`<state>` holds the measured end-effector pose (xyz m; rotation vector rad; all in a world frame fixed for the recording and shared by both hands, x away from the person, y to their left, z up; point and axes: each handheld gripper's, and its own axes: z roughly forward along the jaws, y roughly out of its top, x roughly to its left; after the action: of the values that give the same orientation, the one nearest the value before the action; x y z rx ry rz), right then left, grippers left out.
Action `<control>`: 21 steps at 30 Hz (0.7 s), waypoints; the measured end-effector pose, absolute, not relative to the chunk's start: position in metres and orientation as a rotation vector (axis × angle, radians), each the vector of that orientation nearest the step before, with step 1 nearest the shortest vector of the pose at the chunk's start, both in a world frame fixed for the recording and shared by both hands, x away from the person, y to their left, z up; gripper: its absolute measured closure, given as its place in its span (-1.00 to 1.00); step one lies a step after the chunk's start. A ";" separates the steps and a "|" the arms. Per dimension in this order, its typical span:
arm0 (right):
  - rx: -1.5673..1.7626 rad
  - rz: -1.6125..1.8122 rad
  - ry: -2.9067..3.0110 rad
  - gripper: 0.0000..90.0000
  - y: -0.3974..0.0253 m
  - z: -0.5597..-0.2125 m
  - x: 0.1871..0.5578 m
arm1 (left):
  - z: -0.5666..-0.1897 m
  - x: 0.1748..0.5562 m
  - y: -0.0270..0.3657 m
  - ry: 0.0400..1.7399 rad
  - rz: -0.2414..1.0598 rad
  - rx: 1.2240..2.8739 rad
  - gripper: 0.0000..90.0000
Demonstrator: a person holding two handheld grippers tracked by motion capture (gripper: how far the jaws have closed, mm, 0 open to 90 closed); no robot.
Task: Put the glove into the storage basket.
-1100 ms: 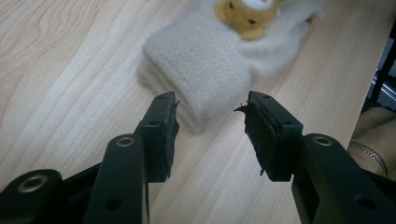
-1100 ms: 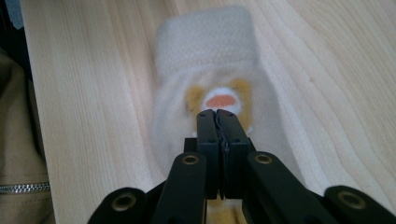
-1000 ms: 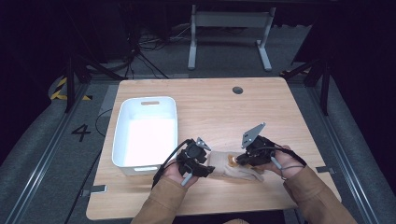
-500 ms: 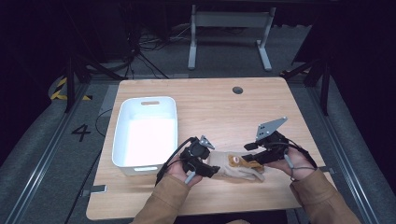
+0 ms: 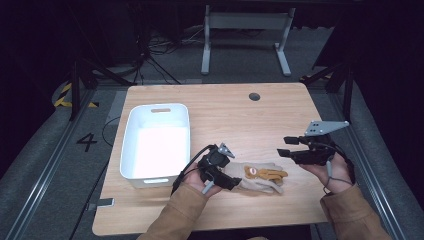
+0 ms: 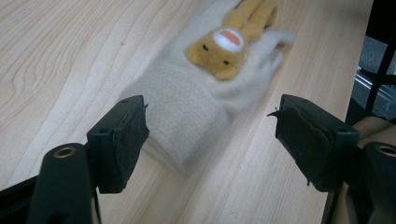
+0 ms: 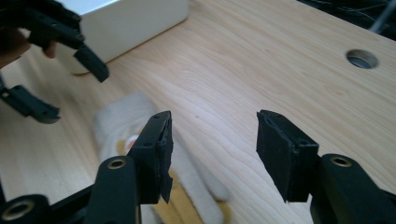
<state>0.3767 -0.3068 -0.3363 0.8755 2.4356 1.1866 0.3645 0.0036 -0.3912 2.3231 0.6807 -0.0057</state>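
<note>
Tabletop of light wood grain (image 5: pixel 225 120) carries all items, with a round cable hole (image 5: pixel 254 96) near its far edge. White rectangular plastic bin (image 5: pixel 156 141) with a slot handle stands on the left half of the table, its inside showing bare white.

Cream fleece glove with an orange-brown bunny patch (image 5: pixel 260 176) lies flat on the wood near the front edge, to the right of the bin and well apart from it. In the left gripper view the glove (image 6: pixel 205 88) lies cuff toward the camera, bunny patch facing up, finger end pointing away.

Left gripper (image 5: pixel 222 175) sits at the cuff end of the glove. Its jaws stand wide apart, one on each side of the cuff, and neither pad touches the fabric in the left gripper view (image 6: pixel 212 135).

Right gripper (image 5: pixel 286 146) is held above the table to the right of the glove, apart from it, with a grey three-cornered plate on top. Its jaws stand apart with nothing between them (image 7: pixel 212 149); the glove (image 7: pixel 140 140) lies below and beyond the jaw at the left of that view.
</note>
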 end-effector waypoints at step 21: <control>1.230 1.119 2.147 -0.07 -0.372 -0.358 0.393 | -0.392 0.369 -0.002 0.677 0.003 2.289 -0.63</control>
<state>0.3926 -0.3721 -0.3583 1.2297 2.1467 1.1191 0.3687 -0.0018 -0.3924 2.2891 0.6768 0.0027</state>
